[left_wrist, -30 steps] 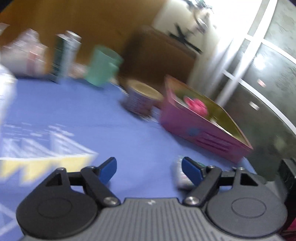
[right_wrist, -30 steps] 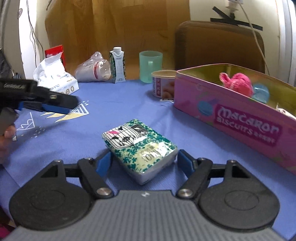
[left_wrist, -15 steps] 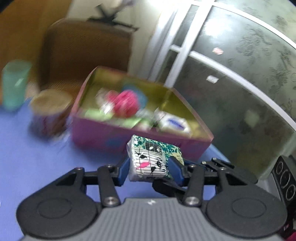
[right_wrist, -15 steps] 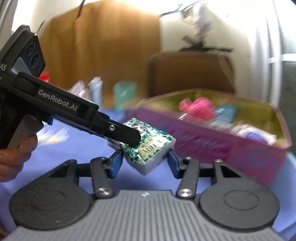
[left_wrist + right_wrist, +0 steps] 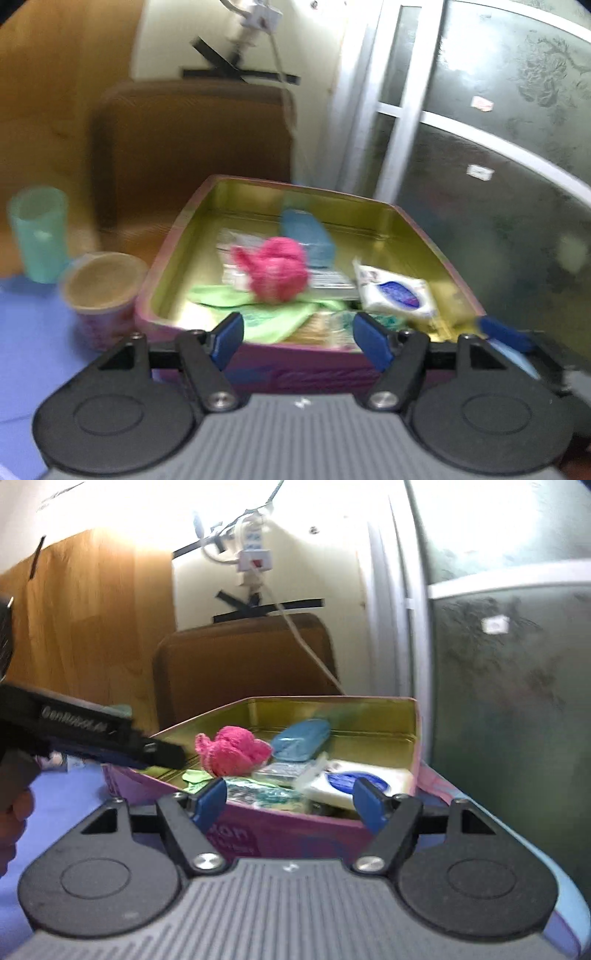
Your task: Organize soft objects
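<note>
Hovering with fingers spread wide and holding nothing, both the left gripper (image 5: 298,336) and the right gripper (image 5: 290,802), just before the near wall of the pink tin (image 5: 177,236); green patterned tissue pack (image 5: 258,794) lying inside, beside pink knitted toy (image 5: 275,271) and white wipes pack (image 5: 395,293)

Green-patterned tissue pack (image 5: 258,794) lies in the pink tin (image 5: 295,834) beside pink knit (image 5: 232,751).

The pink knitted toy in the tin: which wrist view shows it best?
The right wrist view: the pink knitted toy appears fairly sharp above the tin wall. The left wrist view looks down on it, unobstructed but motion-blurred.
</note>
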### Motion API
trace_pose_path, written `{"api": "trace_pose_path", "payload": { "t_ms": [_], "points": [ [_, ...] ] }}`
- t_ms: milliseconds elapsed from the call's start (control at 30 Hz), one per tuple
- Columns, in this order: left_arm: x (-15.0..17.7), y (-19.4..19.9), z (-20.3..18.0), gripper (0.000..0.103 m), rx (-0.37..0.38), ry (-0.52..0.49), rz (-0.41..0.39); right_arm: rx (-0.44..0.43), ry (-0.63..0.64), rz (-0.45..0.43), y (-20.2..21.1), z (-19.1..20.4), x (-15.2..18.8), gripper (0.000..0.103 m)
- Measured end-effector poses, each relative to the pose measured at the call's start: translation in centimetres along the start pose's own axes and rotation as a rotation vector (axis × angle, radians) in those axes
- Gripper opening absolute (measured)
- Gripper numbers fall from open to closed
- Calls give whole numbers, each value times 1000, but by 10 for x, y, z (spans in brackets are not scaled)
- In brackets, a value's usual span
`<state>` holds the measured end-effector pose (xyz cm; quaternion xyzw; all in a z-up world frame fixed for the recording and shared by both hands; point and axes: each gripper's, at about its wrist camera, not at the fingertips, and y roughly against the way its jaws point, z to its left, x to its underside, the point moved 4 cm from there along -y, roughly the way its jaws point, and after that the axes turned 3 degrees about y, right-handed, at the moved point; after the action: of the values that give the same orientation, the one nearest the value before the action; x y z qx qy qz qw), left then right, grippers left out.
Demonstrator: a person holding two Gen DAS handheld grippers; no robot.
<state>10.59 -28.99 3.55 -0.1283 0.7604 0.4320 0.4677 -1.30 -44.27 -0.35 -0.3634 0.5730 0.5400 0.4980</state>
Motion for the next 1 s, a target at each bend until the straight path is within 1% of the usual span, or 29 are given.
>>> {"api": "trace_pose_path", "payload": {
  "t_ms": [67, 133, 200, 300, 333, 367, 400, 467, 500, 633, 700, 767, 833, 1000],
  "points": [
    [6, 12, 4, 72, -48, -14, -8, 18, -41, -26, 12, -1, 4, 77],
    [11, 26, 7, 74, -73, -21, -23, 28, -99, -41, 23, -4, 5, 77],
    [15, 39, 9, 80, -107, -25, -34, 15, -165, -49, 30, -7, 4, 76],
    [24, 55, 12, 82, -144, -26, -36, 4, -200, -52, 38, -5, 1, 77],
    [28, 59, 13, 84, -156, -26, -29, -5, -210, -47, 40, -2, 0, 77],
    [30, 60, 14, 93, -169, -26, -21, -16, -221, -41, 41, 1, -1, 77],
    [34, 63, 15, 98, -181, -24, -16, -24, -229, -34, 41, 4, -1, 77],
    [41, 68, 19, 99, -204, -21, -7, -44, -248, -9, 41, 11, -1, 77],
    [44, 70, 20, 102, -210, -19, 1, -54, -260, 1, 41, 13, -1, 77],
    [56, 79, 28, 103, -233, 12, 20, -97, -322, 39, 42, 23, 2, 78],
    [60, 81, 30, 103, -258, 10, 27, -113, -353, 57, 42, 26, 3, 79],
    [64, 81, 33, 103, -286, 10, 51, -117, -370, 78, 41, 28, 4, 80],
    [67, 81, 37, 103, -292, 29, 71, -117, -376, 94, 41, 30, 4, 81],
    [71, 84, 42, 103, -324, 40, 72, -120, -363, 100, 42, 36, 4, 82]
  ]
}}
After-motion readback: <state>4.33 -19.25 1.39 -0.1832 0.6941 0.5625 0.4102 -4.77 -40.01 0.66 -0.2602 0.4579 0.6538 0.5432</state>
